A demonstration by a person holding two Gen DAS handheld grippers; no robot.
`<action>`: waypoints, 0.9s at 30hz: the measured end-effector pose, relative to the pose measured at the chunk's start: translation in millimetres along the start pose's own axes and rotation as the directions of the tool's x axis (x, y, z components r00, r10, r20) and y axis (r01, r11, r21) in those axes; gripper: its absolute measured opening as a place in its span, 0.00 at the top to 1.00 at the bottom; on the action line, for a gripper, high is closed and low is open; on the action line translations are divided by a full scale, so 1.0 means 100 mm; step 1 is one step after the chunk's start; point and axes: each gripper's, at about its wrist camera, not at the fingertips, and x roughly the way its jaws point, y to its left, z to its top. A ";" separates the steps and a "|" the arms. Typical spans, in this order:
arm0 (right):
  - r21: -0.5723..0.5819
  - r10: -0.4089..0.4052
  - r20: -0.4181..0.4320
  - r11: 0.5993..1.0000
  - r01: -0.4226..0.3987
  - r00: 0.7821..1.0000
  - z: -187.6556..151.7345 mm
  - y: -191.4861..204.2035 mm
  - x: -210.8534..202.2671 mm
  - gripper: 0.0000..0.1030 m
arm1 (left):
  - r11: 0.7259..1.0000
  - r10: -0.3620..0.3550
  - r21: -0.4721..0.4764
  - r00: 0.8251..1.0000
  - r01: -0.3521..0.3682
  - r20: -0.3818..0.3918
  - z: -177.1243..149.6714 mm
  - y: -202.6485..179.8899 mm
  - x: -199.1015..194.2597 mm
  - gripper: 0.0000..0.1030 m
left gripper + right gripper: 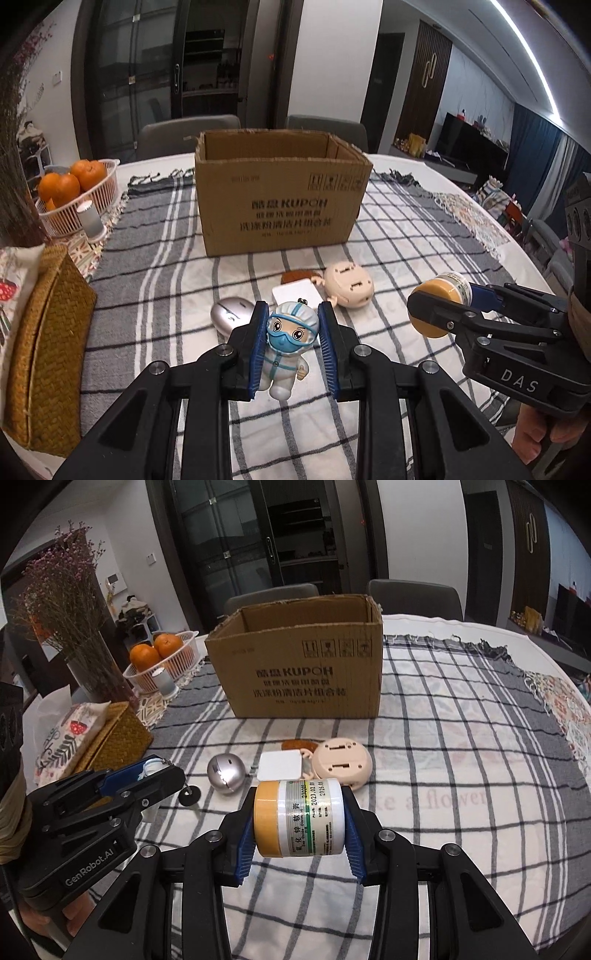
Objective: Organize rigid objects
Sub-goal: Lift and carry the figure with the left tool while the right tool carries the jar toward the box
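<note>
A small figurine (286,347) in a white protective suit and blue mask is clamped between the ribbed blue pads of the left tool (291,347), pinched at the head and shoulders so that its legs hang free below the jaws; a keyring chain shows behind its head. The right tool (300,819) is closed on an ointment jar (300,818), which is held lying on its side, with the yellow lid toward the left pad and the flat base toward the right, so that the flat ends rather than the curved wall are pressed. Both pieces are seen clear of the checked cloth (443,760) covering the table, and this is judged to be a carry toward the open cardboard box (282,192), which stands straight ahead of both tools, well beyond the fingertips.

Just ahead of the tools, several hard pieces are left on the cloth: a smooth metallic egg-shaped piece (226,771), a flat white rounded square (279,765), and a beige plastic disc (341,762) with slots in its upturned back. The figurine looks glossy and moulded; the jar is a smooth cylinder with a printed label. The box is plain corrugated card with ragged upper edges.
</note>
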 end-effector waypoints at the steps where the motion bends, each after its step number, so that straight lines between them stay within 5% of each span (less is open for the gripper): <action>1: -0.001 0.000 0.006 1.000 0.000 1.000 0.02 0.01 -0.01 0.60 | 1.000 0.002 0.001 1.000 -0.002 0.008 0.02 0.00 -0.02 0.73; 27: 0.012 0.012 0.158 1.000 -0.014 0.987 0.55 0.05 -0.09 0.60 | 1.000 0.011 -0.028 0.992 -0.008 0.125 0.54 0.14 -0.11 0.74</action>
